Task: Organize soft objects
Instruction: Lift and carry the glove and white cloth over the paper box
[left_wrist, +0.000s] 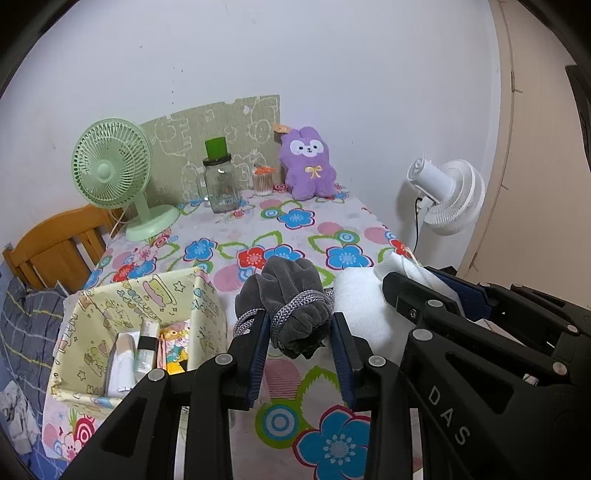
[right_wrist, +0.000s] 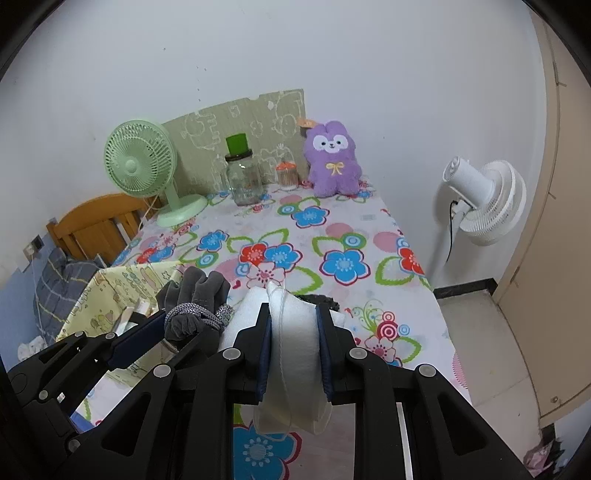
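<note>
My left gripper (left_wrist: 301, 328) is shut on a grey glove bundle (left_wrist: 286, 295) tied with a grey cord, held above the flowered tablecloth (left_wrist: 295, 229). The bundle also shows in the right wrist view (right_wrist: 197, 299). My right gripper (right_wrist: 293, 328) is shut on a white foam piece (right_wrist: 291, 350) with a thin white thread, which also shows in the left wrist view (left_wrist: 364, 302). A yellow cartoon-print box (left_wrist: 133, 325) with bottles and packets stands just left of the left gripper. A purple plush toy (left_wrist: 306, 162) sits at the table's far end.
A green desk fan (left_wrist: 110, 166), a glass jar with a green lid (left_wrist: 219, 181) and a small cotton-swab jar (left_wrist: 263, 181) stand at the back. A white floor fan (right_wrist: 480, 203) is right of the table. A wooden chair (left_wrist: 59, 243) is at the left.
</note>
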